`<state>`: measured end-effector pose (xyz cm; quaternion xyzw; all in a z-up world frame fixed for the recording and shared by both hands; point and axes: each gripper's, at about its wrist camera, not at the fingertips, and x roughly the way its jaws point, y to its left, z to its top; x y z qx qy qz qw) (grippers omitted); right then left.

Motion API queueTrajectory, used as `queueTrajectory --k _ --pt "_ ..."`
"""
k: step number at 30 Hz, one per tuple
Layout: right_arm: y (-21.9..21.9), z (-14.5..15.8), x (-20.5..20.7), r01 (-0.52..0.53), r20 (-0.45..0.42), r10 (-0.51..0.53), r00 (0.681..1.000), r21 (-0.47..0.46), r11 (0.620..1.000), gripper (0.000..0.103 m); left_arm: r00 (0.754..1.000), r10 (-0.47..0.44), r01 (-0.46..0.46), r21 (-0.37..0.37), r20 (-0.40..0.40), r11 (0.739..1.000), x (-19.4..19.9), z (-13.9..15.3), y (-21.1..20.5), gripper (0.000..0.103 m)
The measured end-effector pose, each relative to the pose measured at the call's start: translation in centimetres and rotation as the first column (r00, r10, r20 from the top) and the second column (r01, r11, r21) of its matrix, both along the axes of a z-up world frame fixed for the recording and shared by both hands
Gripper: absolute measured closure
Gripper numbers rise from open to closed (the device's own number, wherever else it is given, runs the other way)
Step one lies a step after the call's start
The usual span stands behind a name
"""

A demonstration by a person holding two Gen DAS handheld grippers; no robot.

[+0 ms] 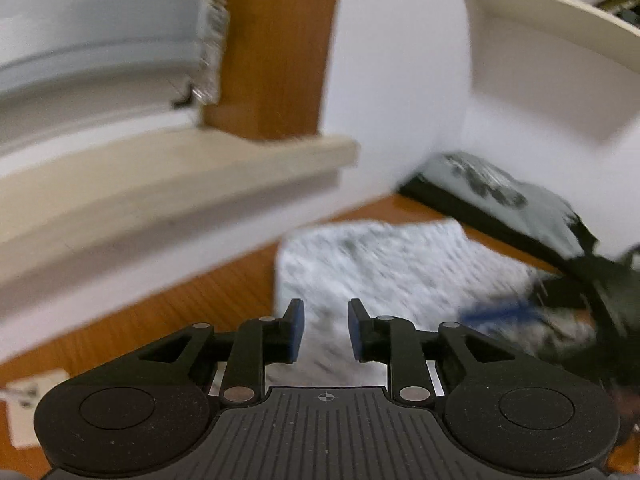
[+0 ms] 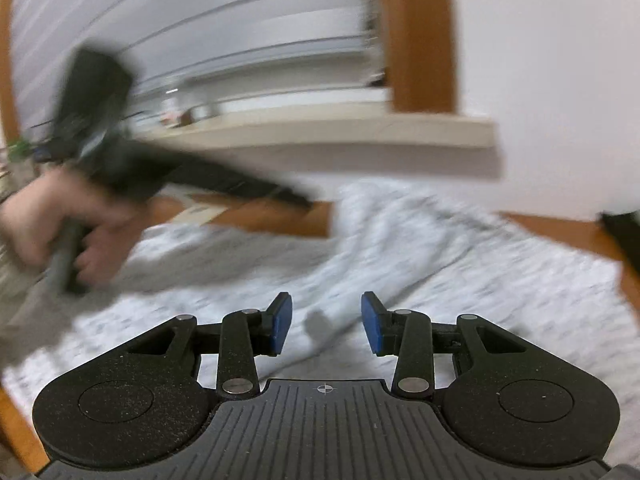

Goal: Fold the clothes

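Both grippers are empty: the left gripper (image 1: 326, 330) has its jaws a bit apart, the right gripper (image 2: 326, 324) slightly wider, nothing between either. Grey-white speckled garment (image 2: 420, 264) lies spread on the wooden tabletop (image 1: 200, 300) under them, below the windowsill (image 2: 360, 132). Pretty blurry though.

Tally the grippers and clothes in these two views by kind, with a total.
Grippers: 2, the left gripper and the right gripper, both empty.
Clothes: 1, the white speckled garment on the wooden table.
Total: 3
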<state>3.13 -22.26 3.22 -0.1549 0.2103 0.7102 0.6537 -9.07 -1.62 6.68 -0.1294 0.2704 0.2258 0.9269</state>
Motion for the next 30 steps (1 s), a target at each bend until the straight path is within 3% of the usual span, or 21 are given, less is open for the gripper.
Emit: queueTrajectory --k 3,8,10,11,12,16,23,26,27,30 --pt "2.2 0.8 2.6 0.069 0.006 -0.069 0.998 -0.011 0.998 0.063 1.000 -0.016 0.015 -0.014 -0.025 1.000 1.6 -0.8 -1.2 0.061" --pt "7.9 0.9 5.7 0.090 -0.084 -0.097 0.992 -0.080 0.993 0.063 0.997 0.005 -0.007 -0.026 -0.071 1.000 3.9 -1.6 -1.2 0.059" --pt "9.8 0.7 5.6 0.085 -0.092 -0.095 0.991 -0.113 0.990 0.063 0.997 0.023 -0.025 -0.027 -0.079 0.999 4.5 -1.8 -0.8 0.067" --pt "10.5 0.5 5.6 0.093 -0.081 -0.104 0.991 -0.122 0.988 0.063 0.996 0.030 -0.032 -0.024 -0.079 0.999 4.7 -1.9 -0.6 0.079" --pt "11.2 0.4 5.6 0.105 -0.068 -0.115 0.991 -0.131 0.986 0.062 0.996 0.034 -0.036 -0.017 -0.077 0.999 4.9 -1.9 -0.6 0.100" --pt "12.4 -0.5 6.4 0.089 -0.147 -0.116 0.982 -0.181 0.980 0.060 0.999 0.026 -0.024 0.032 -0.041 0.999 4.8 -1.4 -1.3 0.101" --pt "11.9 -0.9 6.3 0.015 -0.215 -0.058 0.975 -0.197 0.980 0.061 0.999 0.016 -0.017 0.019 0.048 1.000 3.8 -0.2 -1.5 0.101" --pt "11.3 -0.7 6.5 -0.019 -0.237 -0.026 0.971 -0.186 0.982 0.078 0.997 -0.012 0.010 0.027 0.073 1.000 3.8 0.2 -1.8 0.101" --pt "11.0 -0.7 6.7 -0.029 -0.254 -0.019 0.967 -0.185 0.982 0.100 0.996 -0.023 0.021 0.030 0.089 0.999 3.7 0.3 -2.0 0.101" --pt "8.7 0.3 7.5 0.017 -0.238 -0.048 0.970 -0.132 0.991 0.102 0.987 -0.064 0.061 0.026 0.145 0.998 3.4 1.0 -2.6 0.101"
